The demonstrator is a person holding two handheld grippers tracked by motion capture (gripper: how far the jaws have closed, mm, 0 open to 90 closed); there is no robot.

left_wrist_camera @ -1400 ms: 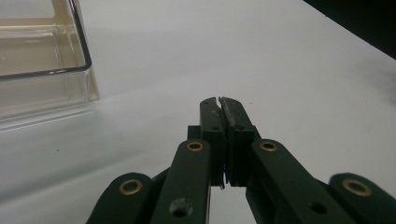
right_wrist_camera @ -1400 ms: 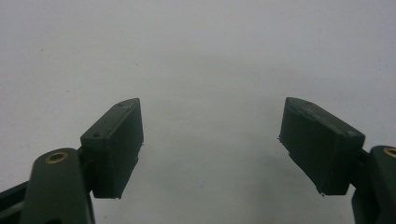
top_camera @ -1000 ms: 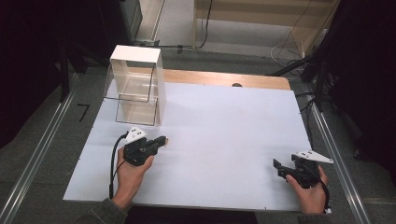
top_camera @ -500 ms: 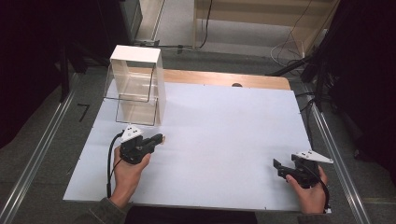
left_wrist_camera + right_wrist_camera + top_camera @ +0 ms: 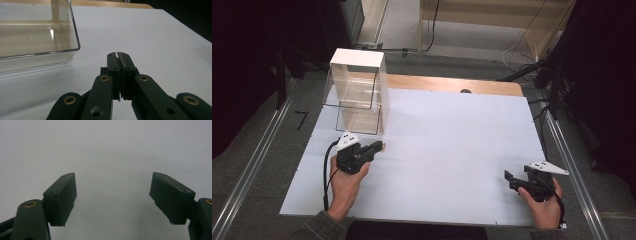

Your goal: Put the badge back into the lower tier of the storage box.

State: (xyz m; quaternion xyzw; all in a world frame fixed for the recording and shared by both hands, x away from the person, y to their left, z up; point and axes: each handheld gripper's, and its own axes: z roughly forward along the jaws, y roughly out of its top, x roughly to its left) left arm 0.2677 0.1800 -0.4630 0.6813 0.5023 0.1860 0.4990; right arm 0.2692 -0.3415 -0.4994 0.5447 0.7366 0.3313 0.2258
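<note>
Since a second ago, left tongs point(image 5: 381, 145) have crept toward the clear box point(image 5: 358, 92), jaws pressed together on nothing. Right tongs point(image 5: 510, 179) rest spread at the white desk's point(image 5: 452, 140) near right corner, unmoved.

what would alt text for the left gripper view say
The left tool fills the foreground with its two black jaws pressed shut on nothing, low over a white table. A clear plastic box stands just ahead to the left.
</note>
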